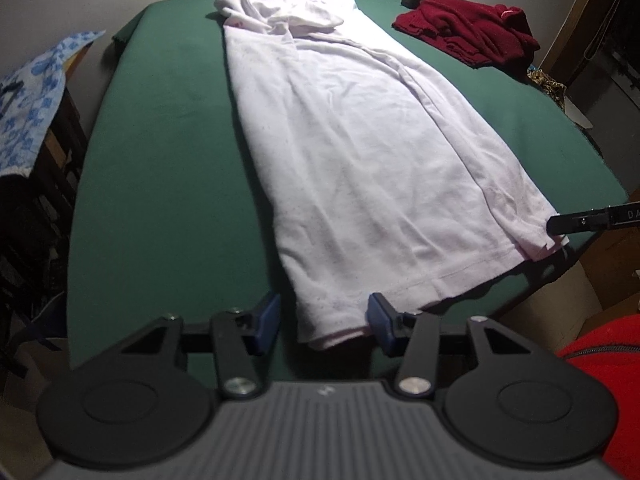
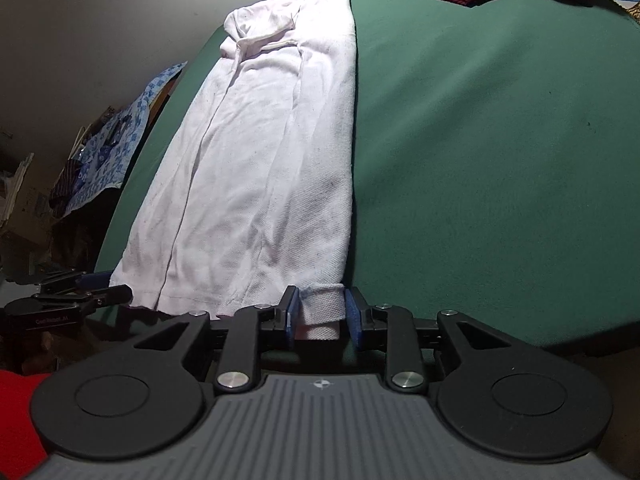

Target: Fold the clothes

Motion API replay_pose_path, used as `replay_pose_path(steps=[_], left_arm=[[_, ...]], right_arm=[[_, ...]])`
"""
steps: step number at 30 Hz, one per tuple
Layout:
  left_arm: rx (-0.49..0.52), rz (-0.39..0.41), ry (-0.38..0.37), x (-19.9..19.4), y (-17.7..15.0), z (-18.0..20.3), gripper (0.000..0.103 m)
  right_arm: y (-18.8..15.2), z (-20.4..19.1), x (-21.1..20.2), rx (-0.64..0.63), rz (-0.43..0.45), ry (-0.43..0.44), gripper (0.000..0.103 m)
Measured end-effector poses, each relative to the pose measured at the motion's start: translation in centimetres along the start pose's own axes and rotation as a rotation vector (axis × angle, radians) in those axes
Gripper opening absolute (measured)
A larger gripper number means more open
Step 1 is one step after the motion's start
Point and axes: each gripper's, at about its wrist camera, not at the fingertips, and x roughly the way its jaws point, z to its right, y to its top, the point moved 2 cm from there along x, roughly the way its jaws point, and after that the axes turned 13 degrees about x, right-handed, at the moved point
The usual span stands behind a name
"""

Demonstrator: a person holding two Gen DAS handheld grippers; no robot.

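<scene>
The green table (image 1: pixel 168 128) holds a long pale shirt (image 1: pixel 360 140), folded narrow so it can be folded again. The left gripper (image 1: pixel 324 326) and right gripper (image 2: pixel 320 312) sit unclenched around its near corners, ready to pinch.

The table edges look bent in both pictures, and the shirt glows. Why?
Left wrist view: the lens bows the green table; the pale shirt is overexposed and slightly soft; corners go dark. Right wrist view: same curved table, sharper shirt weave, dark surroundings.
</scene>
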Motion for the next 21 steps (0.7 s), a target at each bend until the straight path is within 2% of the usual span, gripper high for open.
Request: replay_pose_path(steps=[7,10,11,12,13,21], left_arm=[[0.068,0.0,0.019,0.4,0.2,1.1,0.047],[0.08,-0.019,0.004,0.5,0.6,1.3,0.036],[0.077,-0.023,-0.005,0.5,0.7,1.3,0.029],[0.075,-0.021,-0.007,0.5,0.8,1.2,0.017],[0.071,-0.023,-0.016,0.5,0.8,1.2,0.012],[0.092,-0.011,-0.059,0.4,0.7,0.8,0.006]], right_arm=[[-0.1,-0.6,0.5,-0.032,0.013,0.023,0.026],[-0.3,-1.4,0.8,-0.078,0.028,-0.009,0.02],[-0.4,-1.7,0.9,-0.096,0.034,-0.023,0.018],[-0.4,-1.9,1.0,-0.114,0.041,-0.038,0.015],[-0.5,-2.1,1.0,-0.125,0.047,-0.051,0.014],[-1.5,-2.8,1.2,-0.127,0.102,-0.109,0.014]])
